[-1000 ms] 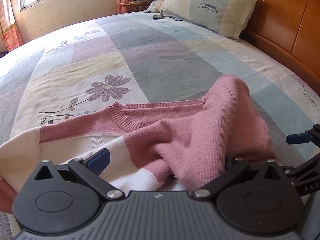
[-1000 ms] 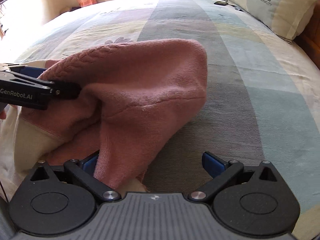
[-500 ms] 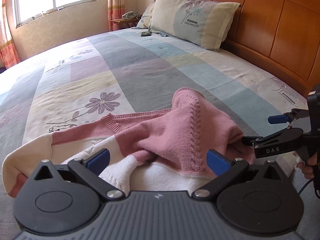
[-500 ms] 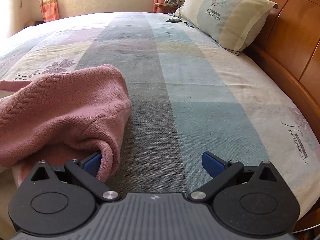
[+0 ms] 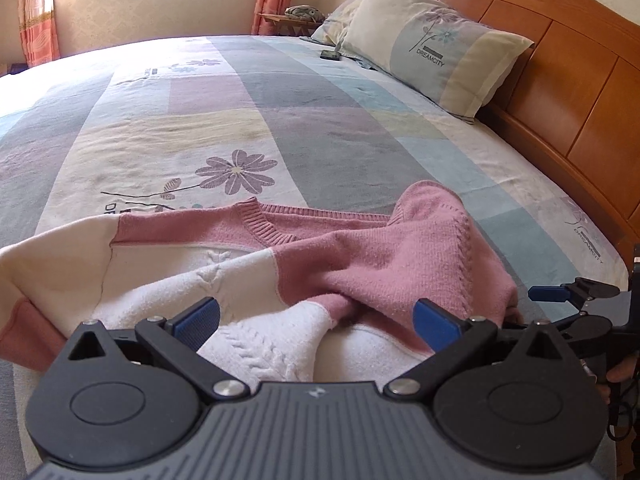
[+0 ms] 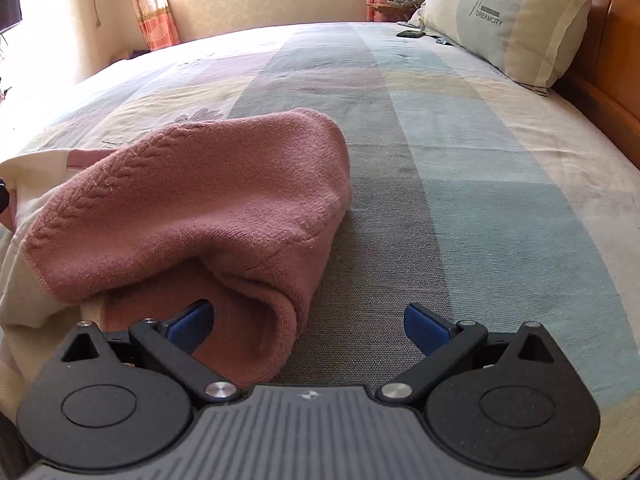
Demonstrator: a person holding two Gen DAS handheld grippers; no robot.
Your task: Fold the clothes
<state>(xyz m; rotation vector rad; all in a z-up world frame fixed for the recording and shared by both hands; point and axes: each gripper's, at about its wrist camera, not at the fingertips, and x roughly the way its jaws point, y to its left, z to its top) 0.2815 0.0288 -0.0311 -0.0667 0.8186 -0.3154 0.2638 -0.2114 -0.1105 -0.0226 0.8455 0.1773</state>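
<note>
Released since 1 second ago, the pink-and-cream sweater (image 5: 360,264) now lies rumpled at the bed's (image 5: 280,112) near edge. Left gripper (image 5: 316,314) and right gripper (image 6: 308,322), both spread wide and empty, hover over its folded pink sleeve; pillow (image 5: 436,40) at 2 o'clock.

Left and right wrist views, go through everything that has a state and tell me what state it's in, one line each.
Left gripper: open, holding nothing, the sweater bunched between its fingers.
Right gripper: open, holding nothing, a pink fold beside its left finger.
Sweater: partly folded, one pink side turned over onto the body, rumpled.
Pillow: propped against the headboard.
Phone: lying flat on the bed near the pillow.
Curtains: drawn aside, window uncovered.
</note>
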